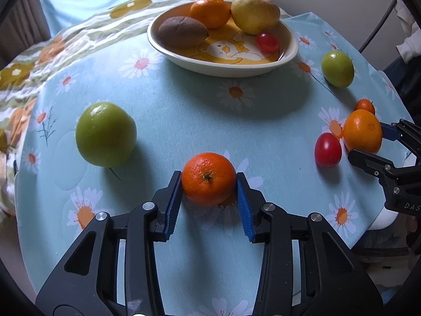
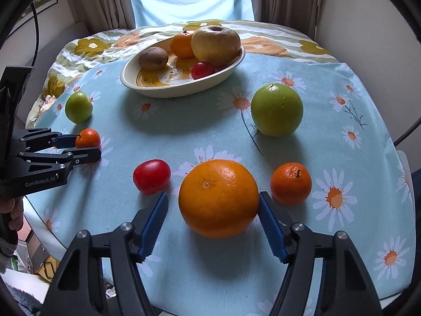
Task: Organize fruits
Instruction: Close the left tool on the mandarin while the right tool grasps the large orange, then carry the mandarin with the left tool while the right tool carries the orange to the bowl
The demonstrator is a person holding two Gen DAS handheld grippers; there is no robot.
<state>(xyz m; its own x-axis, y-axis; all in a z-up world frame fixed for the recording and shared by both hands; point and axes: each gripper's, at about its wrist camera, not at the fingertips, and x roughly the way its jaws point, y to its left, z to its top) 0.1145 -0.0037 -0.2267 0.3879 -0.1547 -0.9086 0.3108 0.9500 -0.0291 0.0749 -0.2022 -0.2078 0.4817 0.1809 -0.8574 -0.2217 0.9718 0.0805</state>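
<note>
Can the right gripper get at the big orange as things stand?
Probably yes. The right gripper already straddles the big orange on the tablecloth: one pad touches its side, the other stands off with a clear gap. The tomato and small mandarin sit outside the fingers.

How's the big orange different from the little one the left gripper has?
The big orange is larger and paler; the small mandarin is deeper orange. The left gripper pinches the mandarin with both pads; the right gripper leaves a gap beside the big orange. Both are round, on the tablecloth.
</note>
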